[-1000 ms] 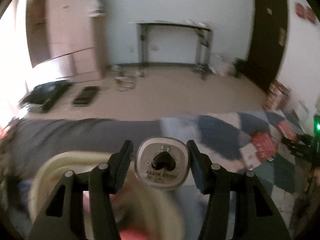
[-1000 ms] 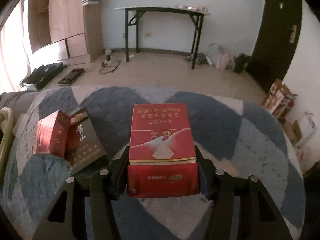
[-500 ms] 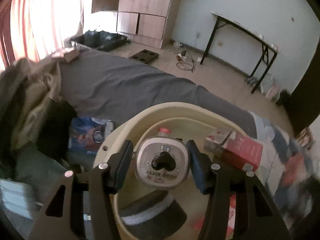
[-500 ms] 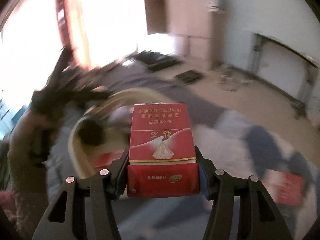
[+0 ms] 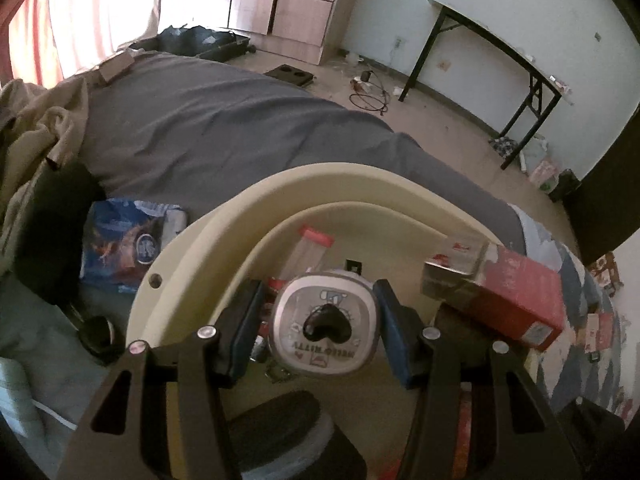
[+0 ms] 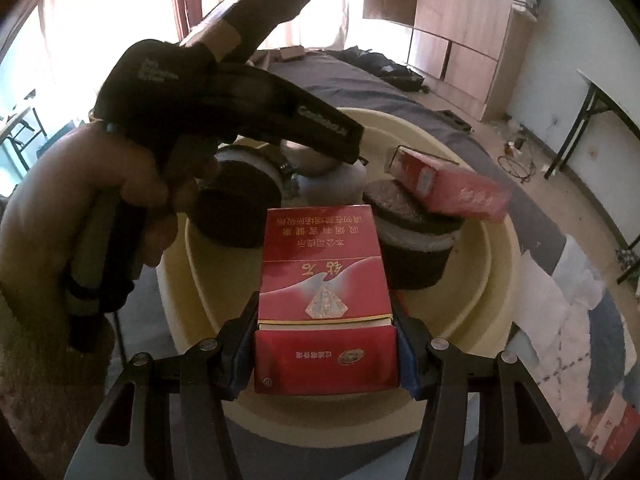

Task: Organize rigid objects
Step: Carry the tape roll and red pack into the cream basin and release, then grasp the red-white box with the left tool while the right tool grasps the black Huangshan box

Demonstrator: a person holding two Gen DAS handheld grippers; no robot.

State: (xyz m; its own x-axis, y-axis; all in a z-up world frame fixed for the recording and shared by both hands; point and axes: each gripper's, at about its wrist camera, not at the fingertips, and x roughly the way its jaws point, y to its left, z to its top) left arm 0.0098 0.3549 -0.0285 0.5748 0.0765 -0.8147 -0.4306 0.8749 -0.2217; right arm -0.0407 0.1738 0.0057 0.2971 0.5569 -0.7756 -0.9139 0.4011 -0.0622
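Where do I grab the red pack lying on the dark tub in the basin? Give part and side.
Probably the red pack by its two long narrow edges, mid-length, claw coming from above: it lies broad face up, tilted on the dark tub, edges clear of the basin wall.

Cream basin [image 5: 224, 216], pale all round. Red carton [image 6: 324, 304] with a white wave, gold lettering and a gold band. Second red box [image 6: 460, 192], white at its end. Silver tin [image 5: 325, 326], black heart in the middle, red print below. Black gripper arms, blue fingers [image 5: 394, 336]. Grey sheet [image 5: 224, 120]. Blue-and-white diamond-patterned blanket [image 6: 576, 320]. Blue printed packet [image 5: 124, 244].
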